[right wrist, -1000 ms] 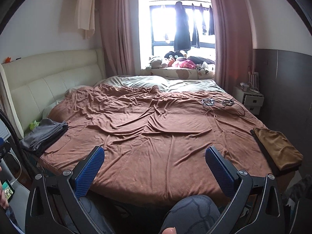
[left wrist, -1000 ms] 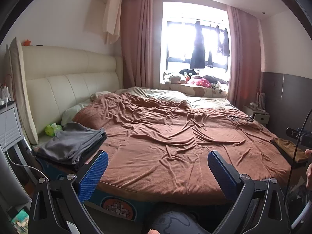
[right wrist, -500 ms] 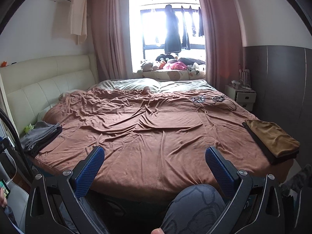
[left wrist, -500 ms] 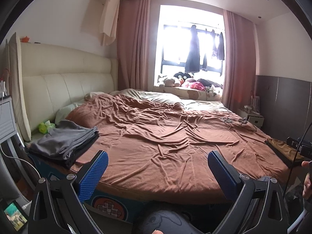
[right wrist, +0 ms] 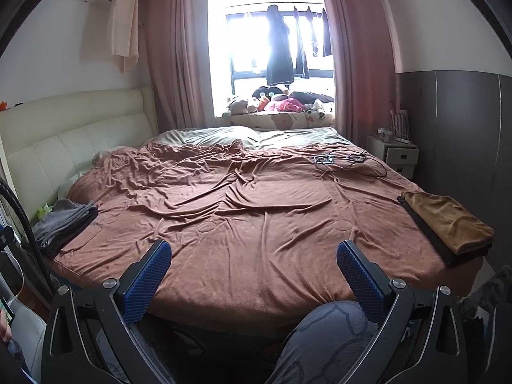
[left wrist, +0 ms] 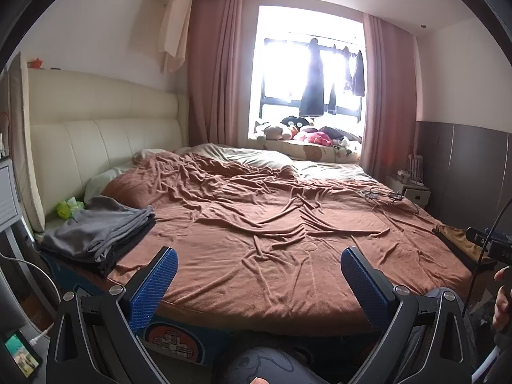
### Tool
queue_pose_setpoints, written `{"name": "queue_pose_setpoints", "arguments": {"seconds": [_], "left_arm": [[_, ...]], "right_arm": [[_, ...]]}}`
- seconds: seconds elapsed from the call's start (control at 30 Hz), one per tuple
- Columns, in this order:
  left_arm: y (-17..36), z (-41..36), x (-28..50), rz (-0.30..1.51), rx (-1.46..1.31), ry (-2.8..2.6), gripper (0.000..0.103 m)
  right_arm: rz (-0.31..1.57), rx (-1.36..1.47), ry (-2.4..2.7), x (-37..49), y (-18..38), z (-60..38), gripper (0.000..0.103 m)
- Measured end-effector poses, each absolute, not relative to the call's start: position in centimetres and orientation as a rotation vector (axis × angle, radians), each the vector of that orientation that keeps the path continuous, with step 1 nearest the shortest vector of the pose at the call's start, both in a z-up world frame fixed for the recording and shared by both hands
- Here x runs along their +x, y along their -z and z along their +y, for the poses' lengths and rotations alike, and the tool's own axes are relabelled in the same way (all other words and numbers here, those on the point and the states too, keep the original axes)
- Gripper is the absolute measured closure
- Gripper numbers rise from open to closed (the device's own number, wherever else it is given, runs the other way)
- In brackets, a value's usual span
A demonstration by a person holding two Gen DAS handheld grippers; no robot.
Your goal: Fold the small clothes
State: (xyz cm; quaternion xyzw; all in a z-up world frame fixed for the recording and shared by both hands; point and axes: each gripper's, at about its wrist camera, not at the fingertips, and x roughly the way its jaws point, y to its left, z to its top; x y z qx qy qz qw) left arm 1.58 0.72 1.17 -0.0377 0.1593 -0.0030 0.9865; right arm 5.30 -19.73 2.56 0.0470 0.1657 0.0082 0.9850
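Grey folded clothes [left wrist: 96, 233] at bed [left wrist: 272, 240] corner; both jaws spread, empty.

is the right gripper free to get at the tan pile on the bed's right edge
Probably yes. The right gripper is open and empty, the tan pile lies uncovered ahead to its right, and only bare blanket lies between them. It isn't close yet.
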Motion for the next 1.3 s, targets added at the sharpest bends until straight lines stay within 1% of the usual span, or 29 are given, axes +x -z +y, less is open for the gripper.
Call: {"name": "queue_pose_setpoints", "arguments": {"seconds": [1.3], "left_arm": [[-1.86, 0.08, 1.56, 0.296, -0.074, 0.038, 0.0]], "right_arm": [[0.329, 0.093, 0.017, 5.54, -2.84, -20.49, 0.0]]}}
